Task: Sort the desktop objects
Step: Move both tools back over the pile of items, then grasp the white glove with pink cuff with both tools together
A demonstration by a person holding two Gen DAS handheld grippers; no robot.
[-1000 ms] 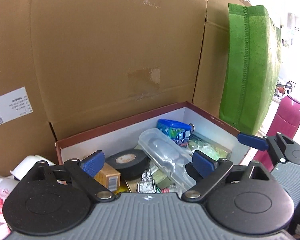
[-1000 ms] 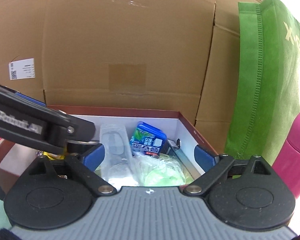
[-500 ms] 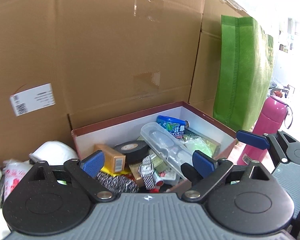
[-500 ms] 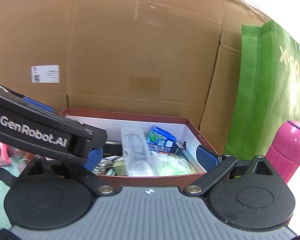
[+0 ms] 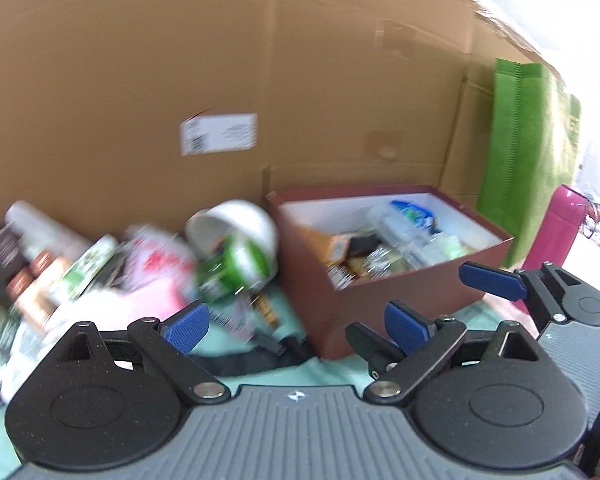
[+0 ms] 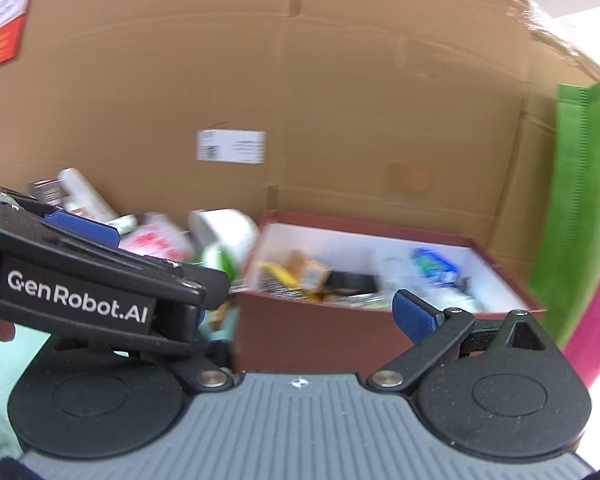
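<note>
sorting partly done: red box (image 5: 400,300) already crowded, loose pile (image 5: 100,272) left of box still unsorted; left gripper (image 5: 296,324) and right gripper (image 6: 316,312) agape, empty.

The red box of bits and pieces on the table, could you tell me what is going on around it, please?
A person holds a tool in each hand, sorting desk clutter. The left tool and right tool are both open and empty, hovering in front of the red box. The box already holds several small items, including a blue packet. A blurred pile remains to its left, with a tipped white bowl on it.
</note>
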